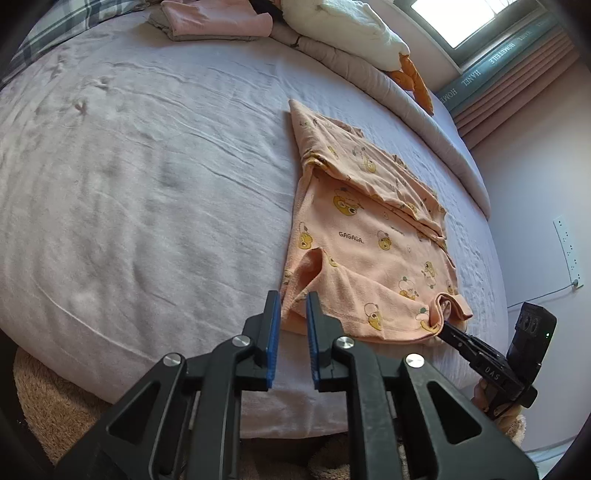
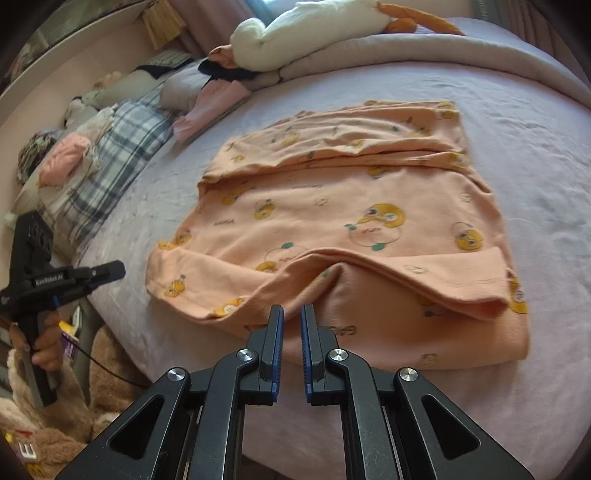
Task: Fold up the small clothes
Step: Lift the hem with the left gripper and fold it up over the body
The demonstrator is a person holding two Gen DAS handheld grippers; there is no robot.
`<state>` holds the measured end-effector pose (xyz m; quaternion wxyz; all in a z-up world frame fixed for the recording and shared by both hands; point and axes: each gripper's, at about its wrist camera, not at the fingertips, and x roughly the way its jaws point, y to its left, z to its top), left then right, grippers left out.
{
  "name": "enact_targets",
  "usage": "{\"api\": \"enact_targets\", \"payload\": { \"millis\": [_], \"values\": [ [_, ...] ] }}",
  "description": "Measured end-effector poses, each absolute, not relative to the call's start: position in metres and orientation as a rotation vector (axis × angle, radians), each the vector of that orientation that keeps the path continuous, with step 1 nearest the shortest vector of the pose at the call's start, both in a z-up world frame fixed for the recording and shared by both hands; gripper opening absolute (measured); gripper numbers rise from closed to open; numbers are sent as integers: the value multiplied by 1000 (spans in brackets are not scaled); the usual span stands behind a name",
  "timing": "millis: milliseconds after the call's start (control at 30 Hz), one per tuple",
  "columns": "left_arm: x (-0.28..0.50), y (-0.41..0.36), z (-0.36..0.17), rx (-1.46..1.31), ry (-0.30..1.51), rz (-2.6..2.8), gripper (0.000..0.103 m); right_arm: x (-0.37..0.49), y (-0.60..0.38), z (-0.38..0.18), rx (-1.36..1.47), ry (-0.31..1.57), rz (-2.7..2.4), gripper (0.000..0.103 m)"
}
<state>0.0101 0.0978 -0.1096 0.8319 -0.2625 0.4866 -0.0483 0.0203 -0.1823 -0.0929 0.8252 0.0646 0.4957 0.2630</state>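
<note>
Bedsheet (image 1: 147,184) bears the peach shirt (image 1: 369,236) (half-folded); beside its near hem, left gripper (image 1: 290,306) stands slightly parted, right gripper (image 2: 291,314) closed, empty.

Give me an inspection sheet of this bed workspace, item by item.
Surface: lilac bed sheet, wrinkled.
Job's things: peach cartoon-print garment, partly folded, lying on the sheet.
Clutter: folded pink clothes, white plush toy, plaid pillow at the far edge.
Grippers: left gripper slightly open, holding nothing; right gripper shut at the garment's near hem, grip unclear.
Cables: black cable below the left gripper's handle.
Surroundings: window, wall socket.
</note>
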Motion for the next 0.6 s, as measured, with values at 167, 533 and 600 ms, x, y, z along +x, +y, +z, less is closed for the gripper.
{"api": "enact_targets", "payload": {
  "millis": [167,533,600],
  "values": [
    [8,104,-110,-577,1024,-89,17,44,-167,-108,137,1086,544,7],
    [12,99,-117,-581,1068,-131,28,85,-169,-106,80,1008,361,7],
    [14,94,-121,-582,1099,-148,28,86,-177,-106,126,1020,362,7]
  ]
}}
